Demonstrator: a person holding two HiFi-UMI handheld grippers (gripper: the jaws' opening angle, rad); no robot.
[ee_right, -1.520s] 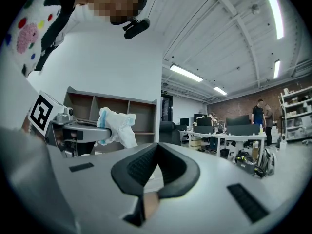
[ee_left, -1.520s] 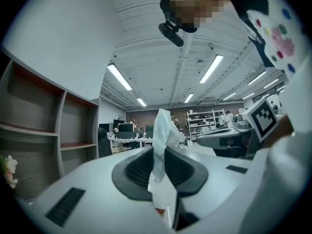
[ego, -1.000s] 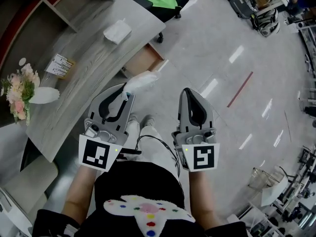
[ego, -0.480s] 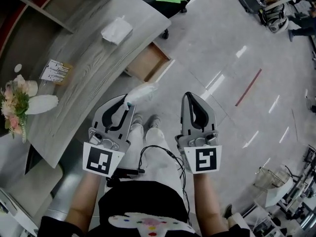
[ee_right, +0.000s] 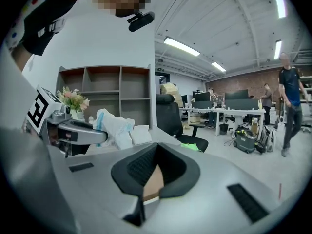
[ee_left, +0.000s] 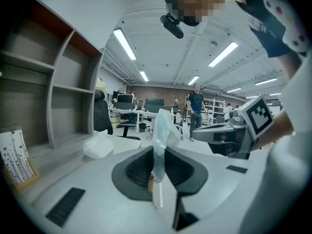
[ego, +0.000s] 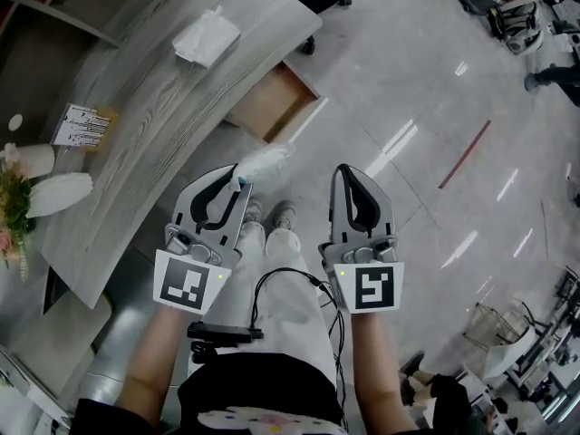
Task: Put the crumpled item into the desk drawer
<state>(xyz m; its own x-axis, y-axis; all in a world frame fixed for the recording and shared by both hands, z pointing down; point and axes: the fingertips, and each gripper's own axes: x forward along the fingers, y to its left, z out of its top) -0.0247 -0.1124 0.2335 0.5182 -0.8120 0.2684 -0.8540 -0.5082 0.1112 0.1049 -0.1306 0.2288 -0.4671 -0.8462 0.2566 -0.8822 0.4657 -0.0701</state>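
Left gripper [ego: 237, 172] is clamped on the crumpled item [ego: 263, 161], a white wad pinched at its near end. The rest sticks out past the tips, long axis pointing toward the drawer [ego: 267, 105]. Left gripper view confirms it: the wad [ee_left: 163, 130] stands up between the pads.

Right gripper [ego: 349, 172] has its fingers together with nothing in them. It's farther from the drawer, out on the aisle side.

The drawer is pulled out from under the desk [ego: 136, 125], directly ahead of the left tips and near but not under them. My read: left hand does the drop.

Watch the desk edge overhanging the drawer's back part. Come in over the drawer's front rim from the floor side, where there's room.
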